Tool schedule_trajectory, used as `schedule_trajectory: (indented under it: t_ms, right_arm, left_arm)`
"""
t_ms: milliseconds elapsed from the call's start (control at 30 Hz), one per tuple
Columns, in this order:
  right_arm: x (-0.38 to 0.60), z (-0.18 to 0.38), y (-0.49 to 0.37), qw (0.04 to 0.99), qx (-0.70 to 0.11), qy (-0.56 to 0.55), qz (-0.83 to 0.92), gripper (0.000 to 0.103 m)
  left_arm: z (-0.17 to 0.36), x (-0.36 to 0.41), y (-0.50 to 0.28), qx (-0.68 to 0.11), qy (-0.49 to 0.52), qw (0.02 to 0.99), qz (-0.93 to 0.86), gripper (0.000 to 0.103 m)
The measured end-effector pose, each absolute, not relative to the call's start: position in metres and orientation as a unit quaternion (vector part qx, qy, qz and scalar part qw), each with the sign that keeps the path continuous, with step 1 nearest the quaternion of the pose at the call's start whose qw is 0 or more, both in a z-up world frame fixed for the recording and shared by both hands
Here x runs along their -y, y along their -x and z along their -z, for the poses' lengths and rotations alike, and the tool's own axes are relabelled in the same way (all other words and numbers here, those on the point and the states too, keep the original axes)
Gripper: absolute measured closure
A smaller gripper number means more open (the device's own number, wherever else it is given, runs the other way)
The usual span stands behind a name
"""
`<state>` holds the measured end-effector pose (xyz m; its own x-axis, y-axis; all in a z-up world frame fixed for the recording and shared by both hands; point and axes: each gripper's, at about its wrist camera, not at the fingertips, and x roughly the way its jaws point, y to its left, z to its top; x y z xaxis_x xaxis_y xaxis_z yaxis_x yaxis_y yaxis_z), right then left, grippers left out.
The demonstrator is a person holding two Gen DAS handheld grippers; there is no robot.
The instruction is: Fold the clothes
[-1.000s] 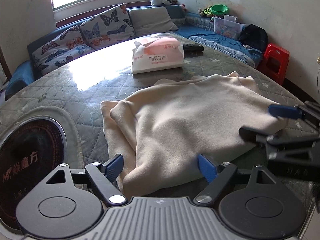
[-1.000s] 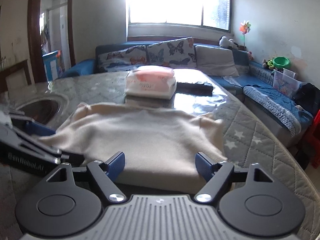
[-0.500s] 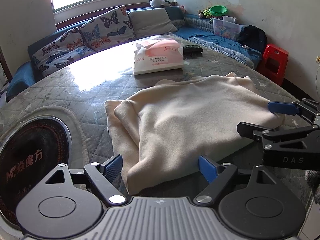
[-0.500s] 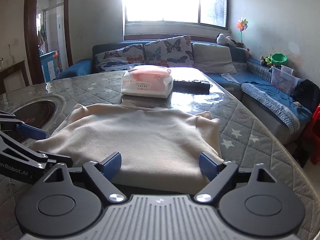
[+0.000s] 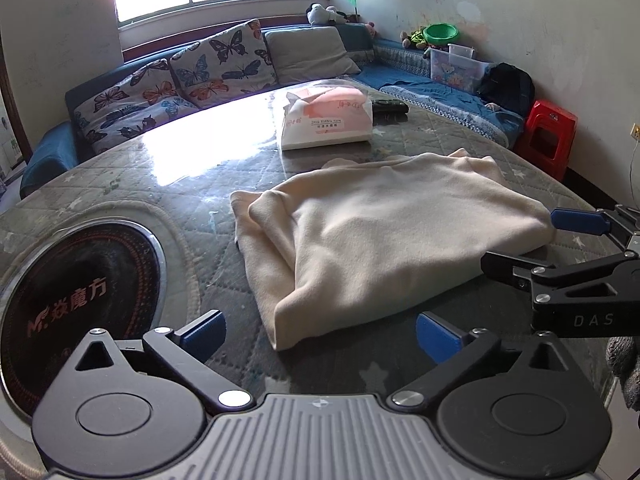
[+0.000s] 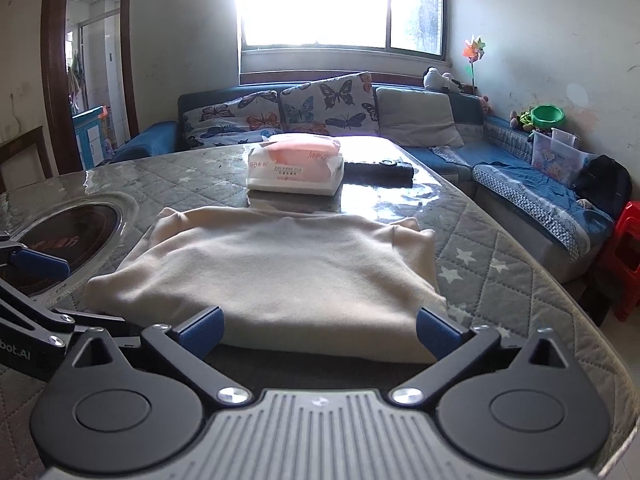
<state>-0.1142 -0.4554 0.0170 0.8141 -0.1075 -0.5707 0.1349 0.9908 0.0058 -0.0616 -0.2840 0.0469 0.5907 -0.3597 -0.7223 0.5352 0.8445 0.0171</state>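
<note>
Opening both jaws, nothing between them: left hand-held gripper (image 5: 318, 336), right hand-held gripper (image 6: 320, 330) | folded cream sweater (image 5: 384, 240) flat on tabletop (image 5: 160, 184), at our 12 | soft, light, floppy; we'd pinch near-edge corners.

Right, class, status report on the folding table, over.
Left gripper and right gripper opening, nothing between jaws. Cream garment folded, flat on table. Tissue pack behind, clear of it.
</note>
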Motion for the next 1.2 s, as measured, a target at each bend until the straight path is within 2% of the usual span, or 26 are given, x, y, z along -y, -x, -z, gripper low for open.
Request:
schedule_trajectory:
  t_ms: [1200]
  right_arm:
    - [0.417, -0.02, 0.153, 0.953, -0.291, -0.014, 0.085, 0.0]
  left_arm:
    - [-0.05, 0.23, 0.1, -0.363, -0.098, 0.9, 0.219, 0.0]
